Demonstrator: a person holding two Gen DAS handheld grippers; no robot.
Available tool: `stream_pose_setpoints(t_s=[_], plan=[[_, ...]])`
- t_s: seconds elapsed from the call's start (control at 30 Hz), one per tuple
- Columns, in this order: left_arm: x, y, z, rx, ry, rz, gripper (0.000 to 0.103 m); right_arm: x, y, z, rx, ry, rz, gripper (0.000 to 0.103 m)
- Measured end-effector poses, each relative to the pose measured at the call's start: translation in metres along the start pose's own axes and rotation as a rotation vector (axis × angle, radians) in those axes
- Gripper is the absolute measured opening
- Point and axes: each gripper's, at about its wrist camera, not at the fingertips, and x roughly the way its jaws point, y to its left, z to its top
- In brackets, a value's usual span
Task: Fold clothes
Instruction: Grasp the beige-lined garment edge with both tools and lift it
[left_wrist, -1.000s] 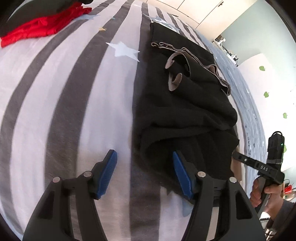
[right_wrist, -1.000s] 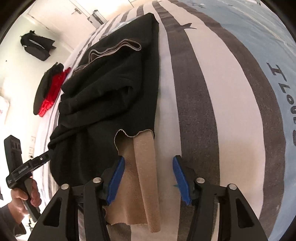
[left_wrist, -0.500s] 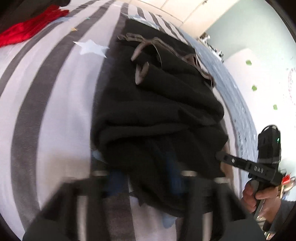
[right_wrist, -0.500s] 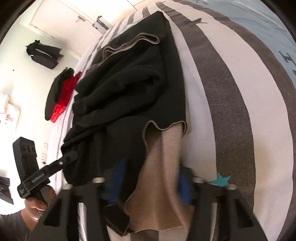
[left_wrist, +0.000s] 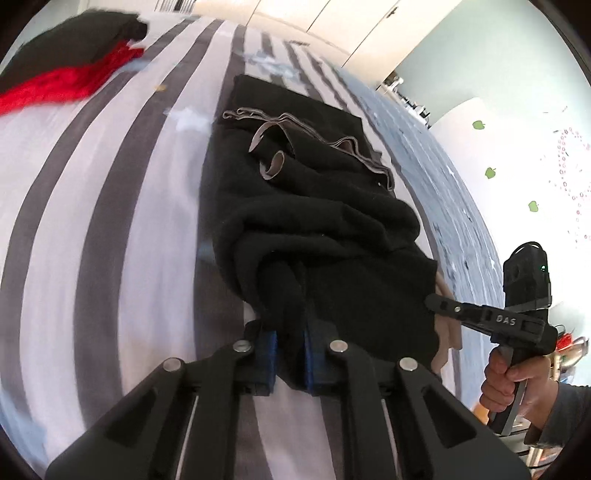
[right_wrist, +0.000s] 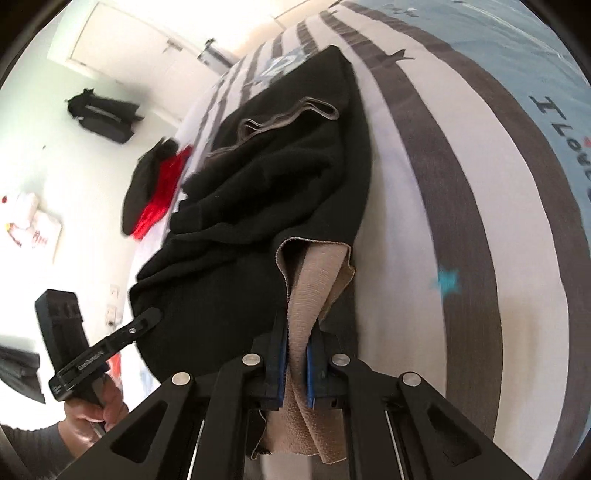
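A black garment (left_wrist: 314, 221) with a tan lining lies crumpled along the striped bed. My left gripper (left_wrist: 290, 347) has a bunched black fold of its near edge between the blue pads, and the jaws are closing on it. My right gripper (right_wrist: 295, 354) is shut on the other near corner, where the tan lining (right_wrist: 317, 280) of the garment (right_wrist: 258, 206) shows. Both near corners are lifted off the cover. Each gripper appears in the other's view, at the garment's edge: the right gripper (left_wrist: 439, 304) and the left gripper (right_wrist: 147, 320).
The bed cover (left_wrist: 110, 221) has grey and white stripes with small stars, and a blue part (right_wrist: 535, 92) at one side. A pile of red and black clothes (left_wrist: 62, 85) lies at the far corner. A black bag (right_wrist: 103, 118) hangs on the wall.
Both grippers went from open over the garment's near edge to closed on it. They have lifted the two corners up and drawn the cloth into ridges.
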Motion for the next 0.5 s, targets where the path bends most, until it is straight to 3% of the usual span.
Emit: stream_pose_setpoints(t_s=[0.23, 0.33, 0.5], plan=[[-0.014, 0.011, -0.066, -0.09, 0.127, 0.055, 0.008, -0.007, -0.003, -0.078, 0.07, 0.15, -0.019, 0.007], [-0.013, 0.009, -0.054, -0.101, 0.108, 0.049, 0.008, -0.008, -0.005, -0.084, 0.109, 0.142, -0.025, 0.007], [-0.032, -0.008, -0.011, -0.074, 0.072, 0.003, 0.008, -0.022, 0.013, -0.052, 0.063, 0.162, -0.021, 0.007]])
